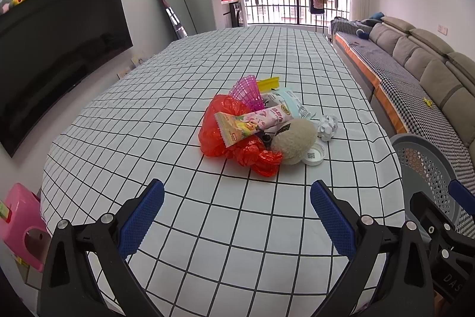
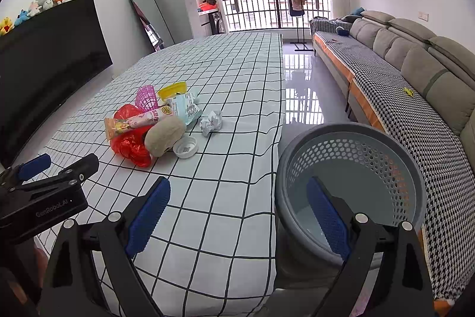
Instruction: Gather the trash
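The left gripper (image 1: 237,216) is wide open and holds nothing; its two blue pads hang over the long counter (image 1: 148,121) with the white cloth and black grid lines; the right gripper (image 2: 239,216) is wide open too and holds nothing; one of its blue pads is over the cloth and the other is in front of the round grey plastic basket with holes (image 2: 350,138); the basket stands just beside the counter's right edge, at about 3 o'clock from the left gripper.

The trash lies in one small heap on the counter, at 12 o'clock from the left gripper and about 11 o'clock from the right one; a crinkly red plastic bag (image 1: 213,129) is at the left of the heap; a long pink and yellow snack wrapper (image 1: 249,124) lies across the bag; a fuzzy beige ball (image 1: 294,140) touches the bag at 3 o'clock; a white round lid (image 1: 313,155) sits just beside the ball at 4 o'clock; a scrunched white paper ball (image 1: 328,125) lies near the heap at 3 o'clock, a little apart; a pink plastic net cup (image 1: 248,92), a yellow plastic piece (image 1: 268,83) and a pale blue and white packet (image 1: 285,103) are at the far side of the heap, at 12 o'clock.
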A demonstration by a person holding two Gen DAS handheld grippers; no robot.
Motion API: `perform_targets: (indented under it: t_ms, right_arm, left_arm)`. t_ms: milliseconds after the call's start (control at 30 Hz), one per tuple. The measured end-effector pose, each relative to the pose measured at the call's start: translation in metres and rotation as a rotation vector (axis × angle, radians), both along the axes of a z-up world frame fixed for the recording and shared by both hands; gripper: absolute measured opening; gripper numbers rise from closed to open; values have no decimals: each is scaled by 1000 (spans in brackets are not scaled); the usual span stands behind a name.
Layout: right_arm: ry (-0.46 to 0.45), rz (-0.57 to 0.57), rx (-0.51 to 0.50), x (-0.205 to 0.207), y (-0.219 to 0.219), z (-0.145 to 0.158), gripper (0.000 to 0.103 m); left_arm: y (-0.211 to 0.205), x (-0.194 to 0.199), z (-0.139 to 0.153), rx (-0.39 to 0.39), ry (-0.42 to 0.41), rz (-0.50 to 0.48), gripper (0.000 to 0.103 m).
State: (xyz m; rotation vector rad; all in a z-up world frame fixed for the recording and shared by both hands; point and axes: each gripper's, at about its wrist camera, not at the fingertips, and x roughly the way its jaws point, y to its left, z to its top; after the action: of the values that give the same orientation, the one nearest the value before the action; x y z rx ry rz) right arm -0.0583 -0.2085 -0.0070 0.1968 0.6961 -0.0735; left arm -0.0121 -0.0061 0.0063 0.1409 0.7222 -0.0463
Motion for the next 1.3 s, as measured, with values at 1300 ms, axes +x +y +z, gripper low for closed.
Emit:
perform_targets:
  t_ms: [1300]
  right_arm:
    - [-15, -5, 4, -2, -2, 2, 89]
  left_arm:
    - [-6, -5, 0, 12, -5, -17, 97]
